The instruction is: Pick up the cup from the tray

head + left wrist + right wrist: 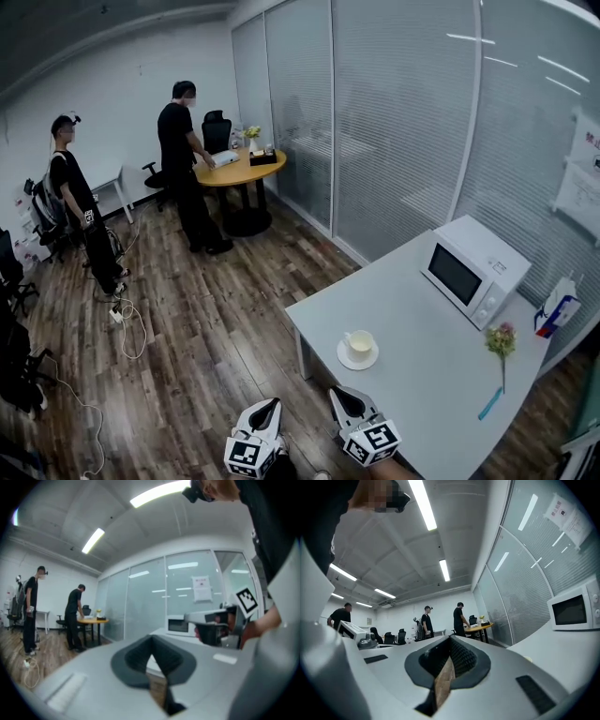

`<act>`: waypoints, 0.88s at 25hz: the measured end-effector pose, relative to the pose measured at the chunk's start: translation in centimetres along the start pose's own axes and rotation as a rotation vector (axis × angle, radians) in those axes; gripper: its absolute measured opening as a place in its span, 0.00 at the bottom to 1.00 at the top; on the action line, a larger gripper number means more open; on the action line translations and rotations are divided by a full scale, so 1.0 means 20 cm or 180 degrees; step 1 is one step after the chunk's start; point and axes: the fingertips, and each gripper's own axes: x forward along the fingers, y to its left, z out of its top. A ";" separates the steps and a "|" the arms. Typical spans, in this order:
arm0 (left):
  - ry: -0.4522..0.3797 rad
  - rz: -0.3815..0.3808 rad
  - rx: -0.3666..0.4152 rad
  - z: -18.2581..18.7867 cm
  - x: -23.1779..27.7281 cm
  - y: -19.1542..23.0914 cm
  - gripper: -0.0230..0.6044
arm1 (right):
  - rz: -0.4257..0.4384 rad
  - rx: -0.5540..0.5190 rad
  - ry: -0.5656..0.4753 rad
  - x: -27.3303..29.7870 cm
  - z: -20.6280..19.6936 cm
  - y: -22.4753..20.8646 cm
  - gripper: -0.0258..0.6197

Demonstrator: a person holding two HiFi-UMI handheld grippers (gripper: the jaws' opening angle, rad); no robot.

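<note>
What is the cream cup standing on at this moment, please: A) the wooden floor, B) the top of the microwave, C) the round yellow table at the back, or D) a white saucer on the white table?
D: the cup sits on the saucer, which lies on the white table, well apart from the microwave.

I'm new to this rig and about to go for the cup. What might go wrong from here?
Both the left gripper and right gripper are shut; reaching in like that would likely bump the cup rather than grasp it. The cup sits on a tray near the table edge, so a nudge may slide both off.
</note>
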 end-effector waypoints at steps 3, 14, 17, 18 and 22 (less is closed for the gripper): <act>-0.0028 -0.0099 -0.0009 0.01 0.12 0.03 0.04 | -0.0094 0.0004 -0.0055 0.04 0.05 -0.08 0.05; -0.0098 -0.0558 -0.0133 0.15 0.59 0.26 0.04 | -0.0472 -0.0191 -0.0060 0.37 0.13 -0.35 0.05; -0.0081 -0.0714 -0.0131 0.15 0.70 0.30 0.04 | -0.0595 -0.0222 -0.0027 0.45 0.12 -0.40 0.05; -0.0077 -0.0771 -0.0119 0.15 0.73 0.31 0.04 | -0.0630 -0.0237 -0.0012 0.48 0.12 -0.41 0.05; -0.0062 -0.0984 -0.0140 0.13 0.84 0.37 0.04 | -0.0784 -0.0263 0.0031 0.58 0.08 -0.45 0.05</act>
